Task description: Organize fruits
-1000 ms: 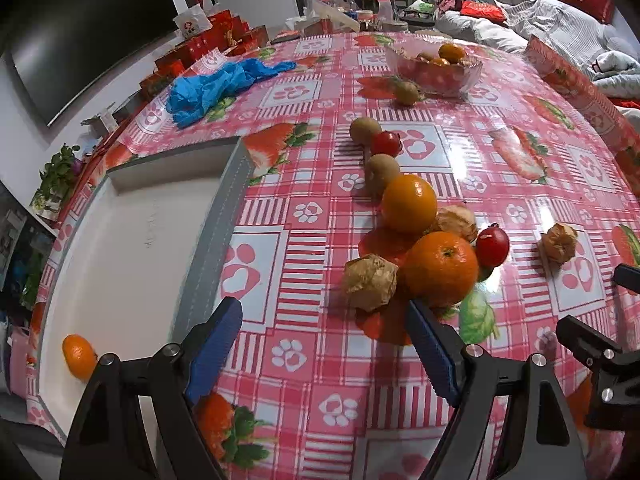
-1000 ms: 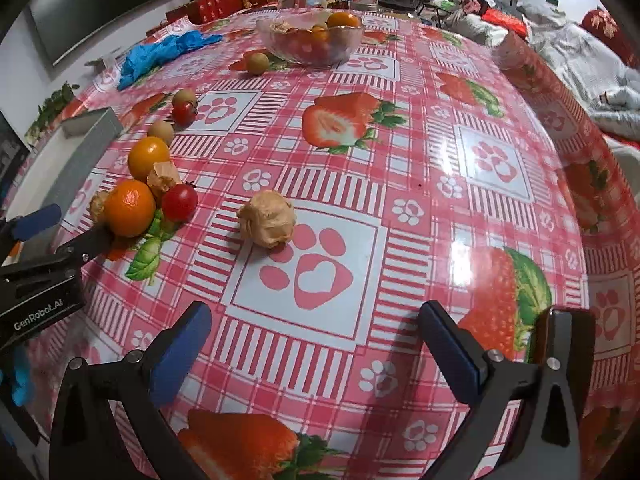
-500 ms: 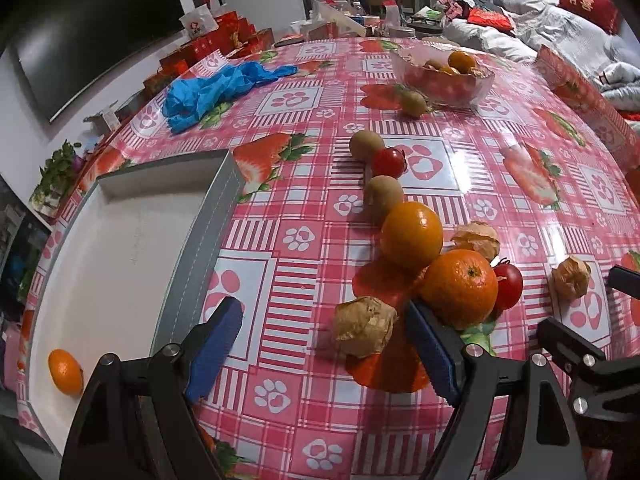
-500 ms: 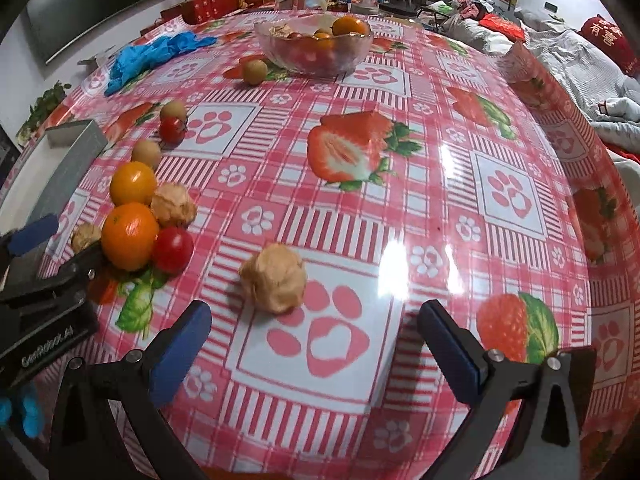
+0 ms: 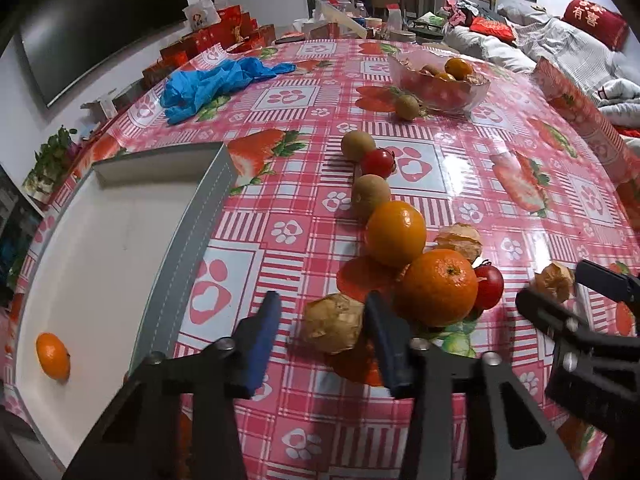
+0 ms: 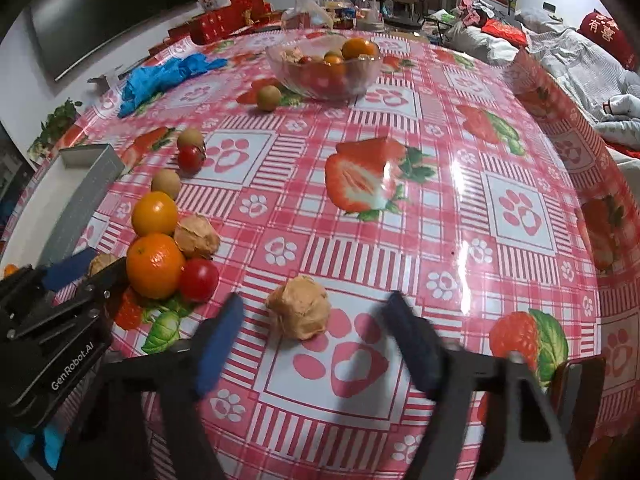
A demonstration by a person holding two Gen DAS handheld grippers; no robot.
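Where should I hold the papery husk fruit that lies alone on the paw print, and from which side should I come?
Take the husk fruit across its round middle, coming down from above at a slant. It lies apart from the other fruit, so both flanks are free. Its husk looks thin and crumpled, so a light squeeze is probably safest. The right hand-held gripper already straddles it, jaws closing.

Dim room, tablecloth (image 6: pixel 460 216) glare, fisheye warping, perhaps slight blur

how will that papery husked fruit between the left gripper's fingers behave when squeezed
The husked fruit looks dry and crinkled, so it's probably light and crushable as the left gripper closes around it. Its roundish shape may let it roll toward the mandarin.
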